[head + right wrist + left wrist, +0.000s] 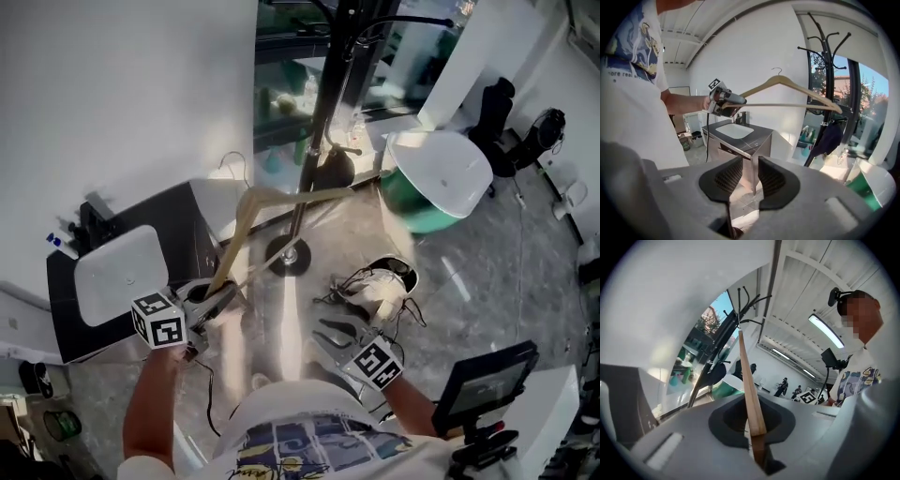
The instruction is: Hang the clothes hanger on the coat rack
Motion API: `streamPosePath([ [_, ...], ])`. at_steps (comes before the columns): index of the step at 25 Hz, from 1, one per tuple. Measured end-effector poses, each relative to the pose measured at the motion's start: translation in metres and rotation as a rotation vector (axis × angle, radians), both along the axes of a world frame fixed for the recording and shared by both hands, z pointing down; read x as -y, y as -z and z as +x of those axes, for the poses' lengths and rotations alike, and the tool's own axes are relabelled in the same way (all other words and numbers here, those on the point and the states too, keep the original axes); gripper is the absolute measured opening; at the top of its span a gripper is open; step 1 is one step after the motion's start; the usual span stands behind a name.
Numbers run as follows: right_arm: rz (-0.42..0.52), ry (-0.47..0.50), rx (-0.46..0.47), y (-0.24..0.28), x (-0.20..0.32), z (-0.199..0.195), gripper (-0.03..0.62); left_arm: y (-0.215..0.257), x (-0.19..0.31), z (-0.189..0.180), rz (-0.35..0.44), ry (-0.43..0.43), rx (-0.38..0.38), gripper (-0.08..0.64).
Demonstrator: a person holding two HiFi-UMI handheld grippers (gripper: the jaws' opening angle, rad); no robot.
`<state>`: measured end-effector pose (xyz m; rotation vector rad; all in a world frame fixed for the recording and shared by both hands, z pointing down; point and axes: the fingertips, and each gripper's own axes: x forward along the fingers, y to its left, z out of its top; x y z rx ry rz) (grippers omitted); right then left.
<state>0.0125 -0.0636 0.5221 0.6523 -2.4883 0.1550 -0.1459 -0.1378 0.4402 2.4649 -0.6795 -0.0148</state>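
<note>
A wooden clothes hanger [246,217] with a metal hook is held up in the air by one end. My left gripper [220,298] is shut on that end, low at the left of the head view. In the left gripper view the wooden arm [751,394] runs out from between the closed jaws toward the coat rack's top hooks [743,298]. The black coat rack [319,122] stands just beyond the hanger, its round base [288,254] on the floor. My right gripper [339,330] is open and empty. It looks at the hanger [787,89], the left gripper [725,100] and the coat rack [825,51].
A dark cabinet with a white basin [117,274] stands at the left. A white-topped green tub [439,183] is at the right of the rack. A dark bag [335,169] hangs on the rack. Shoes [380,281] lie on the floor, and a screen on a stand [483,380] is lower right.
</note>
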Motion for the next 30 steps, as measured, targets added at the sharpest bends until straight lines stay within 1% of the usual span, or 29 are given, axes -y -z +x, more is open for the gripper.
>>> streamPosePath([
  [3, 0.015, -0.021, 0.022, 0.01, 0.016, 0.021, 0.103, 0.044, 0.02, 0.039, 0.03, -0.074, -0.021, 0.006],
  [6, 0.033, -0.046, 0.035, 0.011, 0.025, 0.039, 0.103, 0.074, 0.036, 0.07, 0.065, -0.129, -0.019, 0.006],
  [8, 0.047, -0.068, 0.044, 0.009, 0.031, 0.048, 0.103, 0.089, 0.047, 0.085, 0.1, -0.159, -0.003, 0.006],
  [12, 0.062, -0.107, 0.06, 0.004, 0.037, 0.066, 0.103, 0.113, 0.065, 0.107, 0.164, -0.208, 0.051, 0.006],
  [14, 0.064, -0.119, 0.065, 0.002, 0.045, 0.079, 0.103, 0.121, 0.08, 0.117, 0.186, -0.223, 0.06, 0.006],
  [18, 0.065, -0.132, 0.078, 0.008, 0.075, 0.109, 0.103, 0.137, 0.128, 0.141, 0.196, -0.228, 0.07, 0.006],
  [20, 0.067, -0.131, 0.085, 0.008, 0.087, 0.118, 0.103, 0.138, 0.149, 0.146, 0.195, -0.226, 0.074, 0.006],
  [25, 0.084, -0.118, 0.087, 0.007, 0.105, 0.131, 0.103, 0.13, 0.188, 0.143, 0.204, -0.184, 0.094, 0.006],
  [30, 0.087, -0.119, 0.082, 0.012, 0.13, 0.16, 0.103, 0.115, 0.229, 0.142, 0.204, -0.142, 0.11, 0.006],
])
